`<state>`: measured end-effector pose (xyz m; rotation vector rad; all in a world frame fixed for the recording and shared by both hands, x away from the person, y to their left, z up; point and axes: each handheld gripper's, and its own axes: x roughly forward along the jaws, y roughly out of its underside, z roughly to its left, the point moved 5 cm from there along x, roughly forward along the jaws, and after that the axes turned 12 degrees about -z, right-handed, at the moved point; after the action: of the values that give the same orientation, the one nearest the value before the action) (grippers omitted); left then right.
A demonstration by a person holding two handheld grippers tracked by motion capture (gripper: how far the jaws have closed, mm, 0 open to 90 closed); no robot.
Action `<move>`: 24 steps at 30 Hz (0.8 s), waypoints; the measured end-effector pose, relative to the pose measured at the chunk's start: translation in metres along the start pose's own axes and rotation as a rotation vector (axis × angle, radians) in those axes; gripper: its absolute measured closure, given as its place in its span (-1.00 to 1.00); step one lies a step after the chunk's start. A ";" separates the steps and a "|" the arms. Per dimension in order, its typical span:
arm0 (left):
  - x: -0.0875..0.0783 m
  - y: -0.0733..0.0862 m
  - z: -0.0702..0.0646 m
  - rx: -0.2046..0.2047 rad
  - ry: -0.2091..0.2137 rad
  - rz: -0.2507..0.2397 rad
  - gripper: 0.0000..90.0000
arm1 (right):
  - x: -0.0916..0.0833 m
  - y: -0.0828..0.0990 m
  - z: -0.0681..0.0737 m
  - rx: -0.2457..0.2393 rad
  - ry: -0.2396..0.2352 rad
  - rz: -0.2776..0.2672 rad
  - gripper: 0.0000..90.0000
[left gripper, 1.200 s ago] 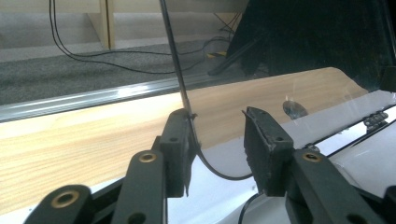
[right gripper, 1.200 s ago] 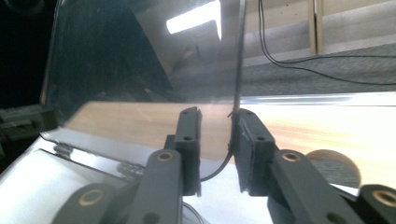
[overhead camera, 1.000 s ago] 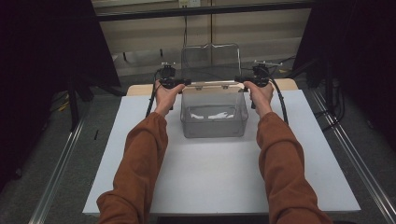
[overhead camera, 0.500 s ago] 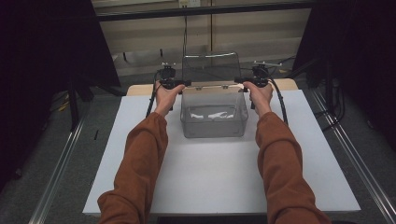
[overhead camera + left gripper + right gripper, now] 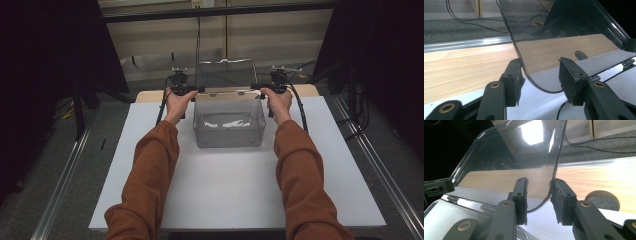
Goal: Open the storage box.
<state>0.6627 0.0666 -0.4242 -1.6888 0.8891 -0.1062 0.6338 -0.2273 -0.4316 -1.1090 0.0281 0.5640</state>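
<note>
A clear plastic box [image 5: 229,134] stands at the back middle of the white tabletop [image 5: 225,195], with something white [image 5: 227,121] on its floor. Its hinged clear lid [image 5: 225,75] stands raised above the back rim. My left gripper [image 5: 196,90] is at the lid's left lower corner and my right gripper [image 5: 255,87] at its right lower corner. In the left gripper view, the left gripper [image 5: 541,72] is open around the rounded corner of the lid [image 5: 574,25], which touches one pad. The right gripper [image 5: 539,188] is likewise open around the lid [image 5: 506,152].
A wooden strip [image 5: 461,67] runs along the table's back edge, with a round disc [image 5: 602,200] set in it. Metal rails [image 5: 60,185] flank the table. Cables [image 5: 474,22] lie on the grey floor behind. Dark curtains stand at both sides.
The lid's top edge has dropped lower in the high view over the last second. Both hands and grippers have stayed almost in place at the lid's corners.
</note>
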 end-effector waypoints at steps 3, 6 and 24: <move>0.000 0.001 0.001 -0.008 0.005 0.000 0.17 | 0.000 0.000 0.000 0.006 -0.001 0.006 0.45; 0.000 0.000 0.000 -0.005 0.001 -0.001 0.16 | 0.000 0.000 0.000 0.012 0.000 0.003 0.45; 0.001 0.003 0.001 -0.031 -0.001 -0.001 0.10 | 0.001 0.003 0.001 0.019 0.008 0.009 0.37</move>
<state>0.6625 0.0669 -0.4277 -1.7177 0.8933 -0.0934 0.6332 -0.2254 -0.4339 -1.0931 0.0456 0.5665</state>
